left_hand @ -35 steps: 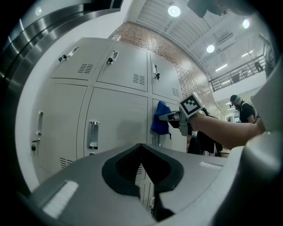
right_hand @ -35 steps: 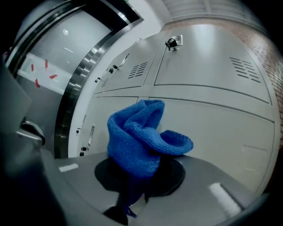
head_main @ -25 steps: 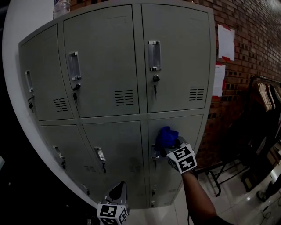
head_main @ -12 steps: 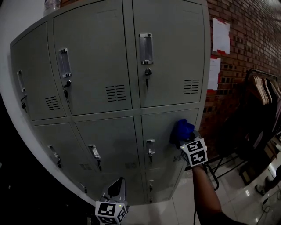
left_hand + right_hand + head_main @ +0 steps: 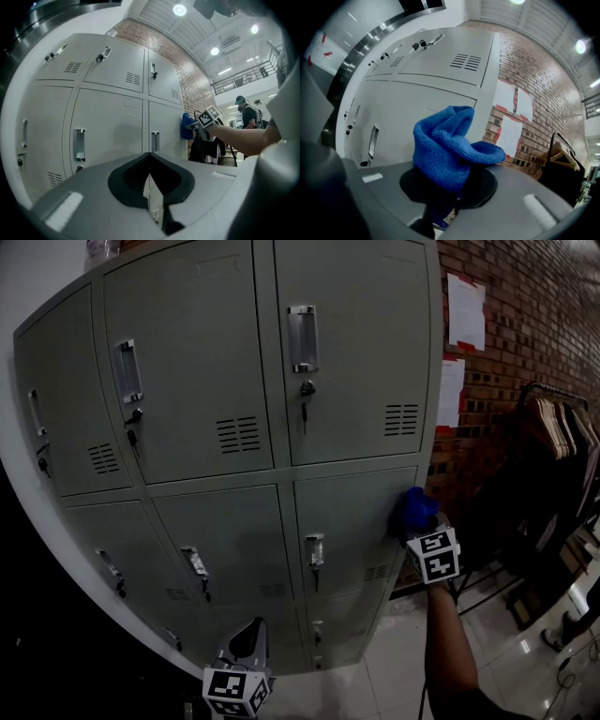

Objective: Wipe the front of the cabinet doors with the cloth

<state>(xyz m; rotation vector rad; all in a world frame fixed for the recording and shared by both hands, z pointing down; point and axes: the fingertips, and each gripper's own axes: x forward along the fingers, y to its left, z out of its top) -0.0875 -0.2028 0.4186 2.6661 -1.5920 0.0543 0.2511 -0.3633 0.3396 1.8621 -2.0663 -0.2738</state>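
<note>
The head view shows the cloth (image 5: 413, 507) only as a dark blue lump at the right edge of the cabinet (image 5: 216, 381), on the middle-row door nearest the brick wall (image 5: 525, 324). The right gripper view gives its make: chunky knit, folded into soft rolls, pinched at its base by the right claw (image 5: 449, 199) (jaws clamped on it). The cabinet is smooth grey sheet metal with louvred vents and upright handles. The left claw (image 5: 150, 174), low before the cabinet's bottom row, has its jaws pressed together with nothing between; its view shows the cloth against the door.
</note>
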